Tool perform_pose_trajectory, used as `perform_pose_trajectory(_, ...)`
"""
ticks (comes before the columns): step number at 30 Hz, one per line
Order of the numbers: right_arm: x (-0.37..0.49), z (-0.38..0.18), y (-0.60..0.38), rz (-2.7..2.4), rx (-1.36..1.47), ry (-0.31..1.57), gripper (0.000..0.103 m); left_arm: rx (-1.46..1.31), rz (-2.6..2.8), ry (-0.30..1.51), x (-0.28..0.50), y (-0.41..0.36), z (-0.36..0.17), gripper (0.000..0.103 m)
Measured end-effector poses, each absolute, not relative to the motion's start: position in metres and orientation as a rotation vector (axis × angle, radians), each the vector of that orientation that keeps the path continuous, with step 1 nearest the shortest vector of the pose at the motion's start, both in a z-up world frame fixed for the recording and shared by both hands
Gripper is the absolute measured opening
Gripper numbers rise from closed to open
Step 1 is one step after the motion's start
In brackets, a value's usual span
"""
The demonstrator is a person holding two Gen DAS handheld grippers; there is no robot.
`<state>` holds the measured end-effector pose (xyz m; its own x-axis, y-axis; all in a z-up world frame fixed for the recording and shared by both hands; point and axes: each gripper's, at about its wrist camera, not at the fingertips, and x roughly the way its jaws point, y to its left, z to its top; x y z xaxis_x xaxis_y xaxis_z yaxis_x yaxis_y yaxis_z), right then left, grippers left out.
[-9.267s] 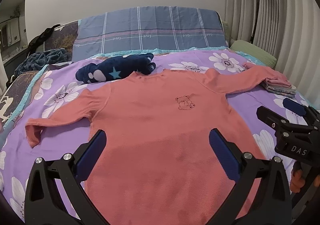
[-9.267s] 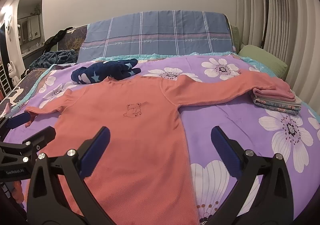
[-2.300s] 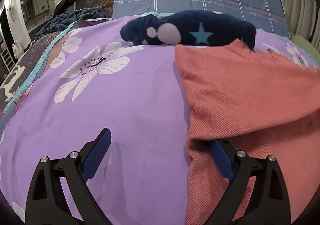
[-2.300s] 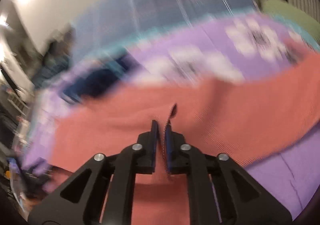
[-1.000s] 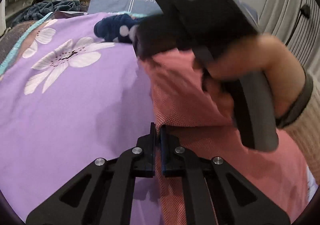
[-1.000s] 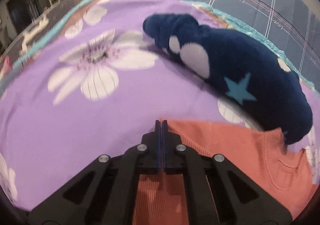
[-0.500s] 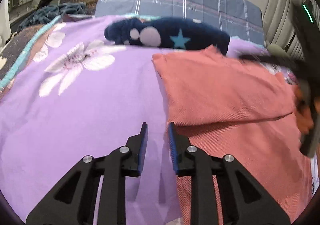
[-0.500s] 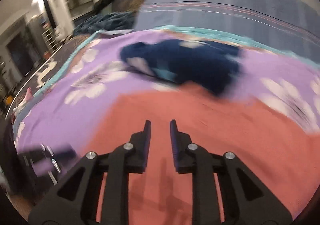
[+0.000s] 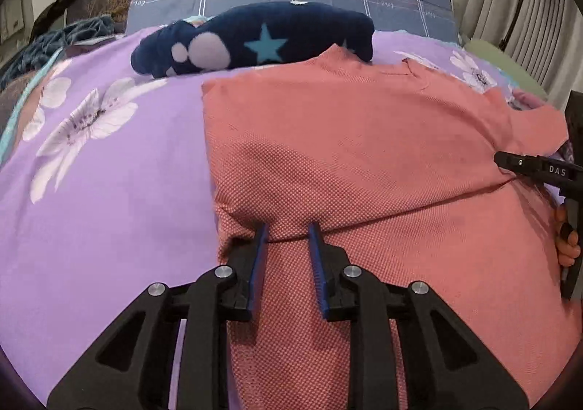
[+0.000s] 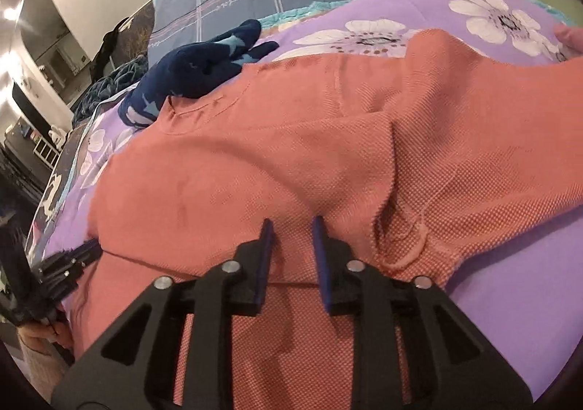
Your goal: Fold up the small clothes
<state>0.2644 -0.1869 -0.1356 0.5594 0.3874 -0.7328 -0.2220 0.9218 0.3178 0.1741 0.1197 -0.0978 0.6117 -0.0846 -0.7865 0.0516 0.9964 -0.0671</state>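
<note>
The left gripper (image 9: 288, 227) hung just over the folded-in left side of the coral shirt (image 9: 364, 155), jaws a little apart after just opening, cloth under them but nothing pinched; the right gripper (image 10: 291, 224) matched it over the middle of the shirt, jaws likewise just opened and empty; the shirt lay flat on the purple flowered bedspread (image 9: 109, 191), one side turned in, the right sleeve (image 10: 492, 140) spread outward; the next fold probably wanted that sleeve taken near its shoulder and laid across squarely, edges matched; beyond the collar sat a navy star-print bundle (image 9: 255, 38), best left undisturbed.
</note>
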Motion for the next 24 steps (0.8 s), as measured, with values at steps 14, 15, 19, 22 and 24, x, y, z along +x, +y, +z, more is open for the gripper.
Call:
perform_pose_trajectory(14,0.237,-0.026,-0.456,-0.081,0.613,0.581,0.021,-0.170,-0.081,0.819,0.217,0.083,-0.061,0.066)
perform_pose_trajectory(15,0.238,-0.028,-0.489,-0.138,0.685,0.575,0.021,-0.175,-0.080,0.834,0.223,0.077,-0.068,0.072)
perform_pose_trajectory(19,0.239,-0.047,-0.560,-0.285,0.822,0.587,0.026,-0.033,-0.053,0.918,0.239,0.046,-0.107,0.092)
perform_pose_trajectory(22,0.236,-0.070,-0.581,-0.292,0.898,0.609,0.029,0.008,-0.026,0.917,0.239,0.039,-0.105,0.093)
perform_pose_trajectory(24,0.231,-0.080,-0.582,-0.268,0.932,0.582,0.030,-0.026,-0.042,0.915,0.239,0.045,-0.105,0.093)
